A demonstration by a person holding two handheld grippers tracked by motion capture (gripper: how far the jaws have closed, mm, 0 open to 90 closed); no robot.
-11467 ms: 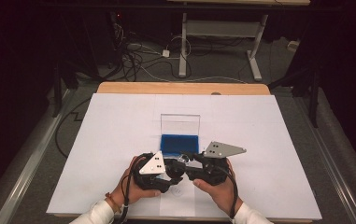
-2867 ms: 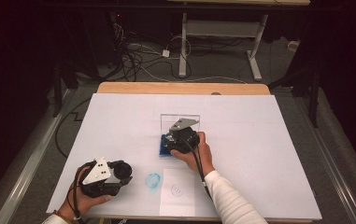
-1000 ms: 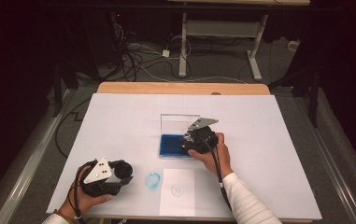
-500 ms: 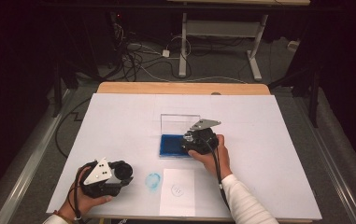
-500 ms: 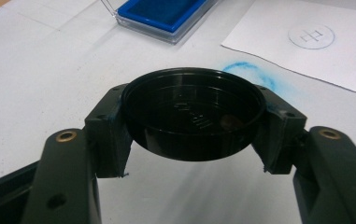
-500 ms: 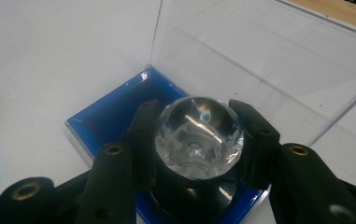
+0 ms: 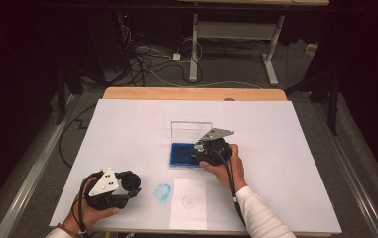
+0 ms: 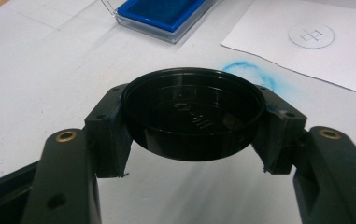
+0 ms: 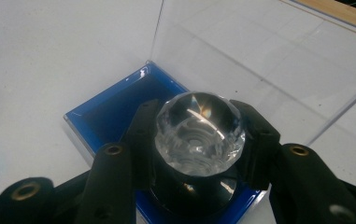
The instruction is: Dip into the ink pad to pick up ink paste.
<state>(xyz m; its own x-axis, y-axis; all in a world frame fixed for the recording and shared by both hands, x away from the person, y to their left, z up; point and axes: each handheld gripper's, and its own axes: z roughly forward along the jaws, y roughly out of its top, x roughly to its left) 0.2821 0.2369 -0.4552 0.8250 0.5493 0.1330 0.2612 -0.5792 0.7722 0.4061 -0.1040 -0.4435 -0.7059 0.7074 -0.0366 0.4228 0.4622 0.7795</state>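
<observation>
While the right gripper clamps a stamp with a faceted clear crystal knob and black base, it holds that stamp down on the blue ink pad in its open clear plastic case at the middle of the white tabletop. Near the front left corner, the left gripper grips a round black plastic cap, hollow side up, beside a blue ink smudge and a stamped white paper sheet.

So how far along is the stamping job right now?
Done: the black cap is off, clamped in the left gripper, and one round mark sits on the paper sheet. In hand: the right gripper holds the crystal-topped stamp on the blue ink pad, apparently re-inking. Probably left: stamping again, then recapping.
</observation>
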